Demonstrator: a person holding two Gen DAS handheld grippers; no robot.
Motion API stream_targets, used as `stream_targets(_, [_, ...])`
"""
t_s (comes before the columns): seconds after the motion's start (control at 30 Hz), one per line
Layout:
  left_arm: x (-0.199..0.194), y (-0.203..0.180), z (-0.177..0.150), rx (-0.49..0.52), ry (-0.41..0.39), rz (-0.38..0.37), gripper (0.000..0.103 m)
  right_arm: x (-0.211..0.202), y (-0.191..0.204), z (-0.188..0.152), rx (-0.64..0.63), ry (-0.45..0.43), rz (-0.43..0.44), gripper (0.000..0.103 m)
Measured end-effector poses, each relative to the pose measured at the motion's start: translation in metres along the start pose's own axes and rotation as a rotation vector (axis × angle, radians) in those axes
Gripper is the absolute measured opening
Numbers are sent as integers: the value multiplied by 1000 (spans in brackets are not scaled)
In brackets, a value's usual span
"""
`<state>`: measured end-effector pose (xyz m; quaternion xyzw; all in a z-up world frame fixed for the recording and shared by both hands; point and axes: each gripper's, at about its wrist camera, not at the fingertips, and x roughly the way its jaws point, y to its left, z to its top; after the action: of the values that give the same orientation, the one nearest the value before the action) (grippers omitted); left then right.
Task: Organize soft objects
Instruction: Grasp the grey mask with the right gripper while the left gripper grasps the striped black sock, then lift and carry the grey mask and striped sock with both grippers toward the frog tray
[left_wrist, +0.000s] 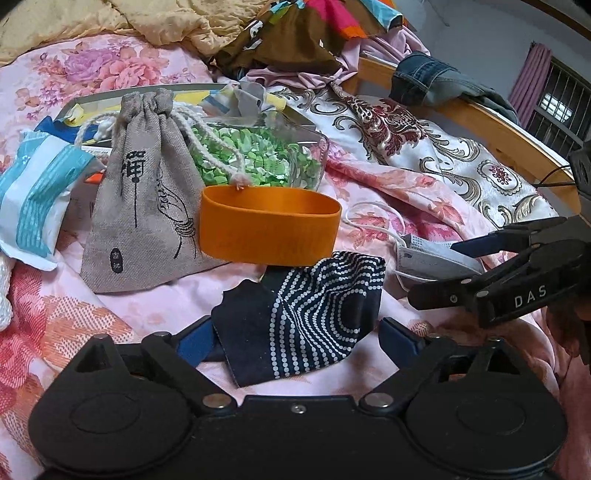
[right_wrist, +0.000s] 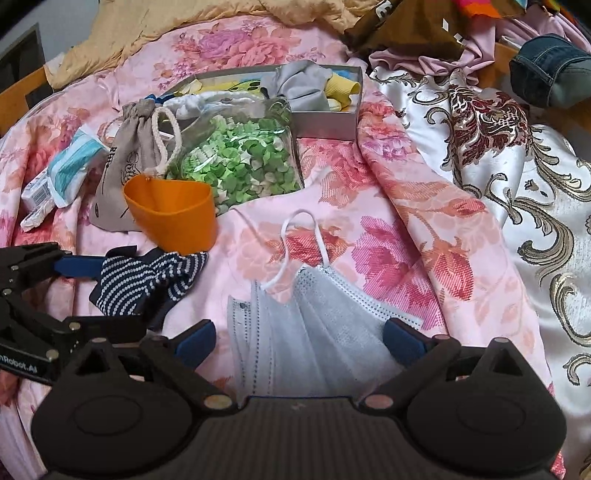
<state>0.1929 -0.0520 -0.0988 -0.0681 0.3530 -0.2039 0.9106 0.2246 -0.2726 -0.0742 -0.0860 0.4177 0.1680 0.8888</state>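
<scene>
Face mask (right_wrist: 314, 325) between right gripper (right_wrist: 299, 338) jaws

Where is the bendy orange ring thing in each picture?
Left wrist view: the soft orange band sits in the middle, just behind the dark dotted cloth.
Right wrist view: the orange band is left of centre, above the same cloth.
Shared landmark: the clear bag of green pieces right behind it.

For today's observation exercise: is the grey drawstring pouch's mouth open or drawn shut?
Drawn shut. The grey drawstring pouch has its neck gathered into tight pleats, with the white cord trailing loose.
</scene>
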Motion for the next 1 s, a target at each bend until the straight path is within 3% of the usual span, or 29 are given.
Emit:
stream_targets(0.37, [0,1,-1,-1,2,26,71,1,1,0,-9,16,-27,79])
stream_targets(0.53, [1,0,-1,1,4,33,54,0,3,-1,-21,18,-26,56])
stream_targets(0.7, [-1,-7,-2,42,7,19,34,1,7,-1,-50,21,-23,49])
stream_targets(0.87, [0,-13,-5,79,13,18,27,2,8,-2,-52,31,-2,32])
stream_targets(0.93, [0,-11,-4,70,13,22,21,2,7,-2,-43,27,-6,18])
stream_targets(1.0, [0,-10,-3,59,14,24,16,1,4,-2,-25,19,-7,17])
